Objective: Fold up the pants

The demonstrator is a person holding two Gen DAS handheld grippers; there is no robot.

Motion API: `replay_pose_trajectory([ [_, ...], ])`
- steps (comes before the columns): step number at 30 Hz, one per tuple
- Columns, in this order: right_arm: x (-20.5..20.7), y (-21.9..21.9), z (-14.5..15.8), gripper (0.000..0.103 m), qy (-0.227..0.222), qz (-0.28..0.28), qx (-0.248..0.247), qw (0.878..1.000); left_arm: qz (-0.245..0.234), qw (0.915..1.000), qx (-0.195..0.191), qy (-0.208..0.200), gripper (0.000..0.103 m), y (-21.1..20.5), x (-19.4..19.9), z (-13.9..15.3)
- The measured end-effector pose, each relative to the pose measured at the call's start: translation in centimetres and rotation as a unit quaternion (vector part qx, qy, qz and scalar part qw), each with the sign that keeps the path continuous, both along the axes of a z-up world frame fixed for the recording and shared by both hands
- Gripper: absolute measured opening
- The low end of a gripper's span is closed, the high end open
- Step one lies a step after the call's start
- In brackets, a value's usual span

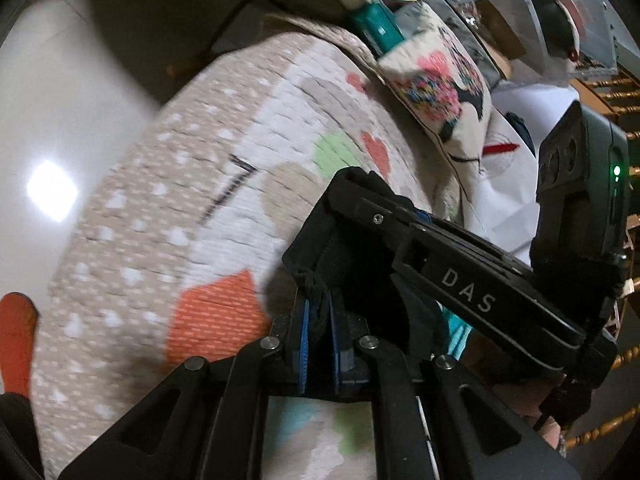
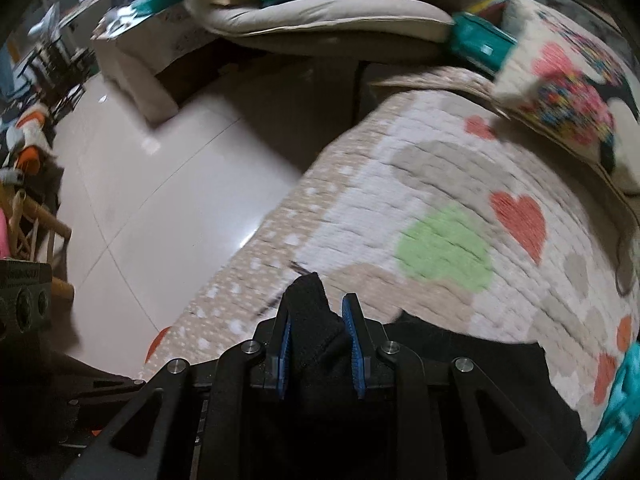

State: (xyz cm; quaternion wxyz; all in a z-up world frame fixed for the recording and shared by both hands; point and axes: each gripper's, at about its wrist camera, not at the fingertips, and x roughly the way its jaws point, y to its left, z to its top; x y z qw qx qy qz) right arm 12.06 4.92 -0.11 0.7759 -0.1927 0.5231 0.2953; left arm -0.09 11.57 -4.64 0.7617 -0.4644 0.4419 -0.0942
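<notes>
The black pants lie on a patterned quilt with hearts and dots. My right gripper is shut on a bunched edge of the pants, which sticks up between the blue pads. In the left wrist view my left gripper is shut on another black fold of the pants. The right gripper's body, marked DAS, crosses just in front and to the right of the left one, close to it. Most of the pants are hidden under the grippers.
A floral cushion lies at the quilt's far right. A teal box and a beige cushion sit beyond it. Glossy tiled floor lies to the left. Wooden chairs stand at the right of the left wrist view.
</notes>
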Motion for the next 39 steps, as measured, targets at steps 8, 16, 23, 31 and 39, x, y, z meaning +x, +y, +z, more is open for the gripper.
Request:
replay_pose_trajectory([
  [8,1.4,-7.3,-0.3,0.026,0.007,-0.068,0.034,0.997,-0.057,0.9983,0.007,-0.006,0.008,-5.0,2.4,-0.1],
  [16,2.2,-16.3,-1.8,0.031,0.026,-0.163,0.102,0.981,-0.132,0.9909,0.012,-0.020,0.027,-10.1,3.5,0.3],
  [23,2.5,-24.4,-1.3,0.046,-0.029,-0.311,0.084,0.946,-0.202,0.9788,0.007,-0.031,0.037,-12.5,2.7,1.3],
  [31,0.4,-23.5,1.3,0.046,0.013,-0.257,0.188,0.948,-0.116,0.9927,0.024,0.019,0.037,-8.0,2.8,-0.2],
  [39,0.8,-22.9,-3.6,0.046,0.050,-0.305,0.089,0.947,-0.111,0.9928,0.035,0.029,0.037,-8.4,2.9,-1.1],
])
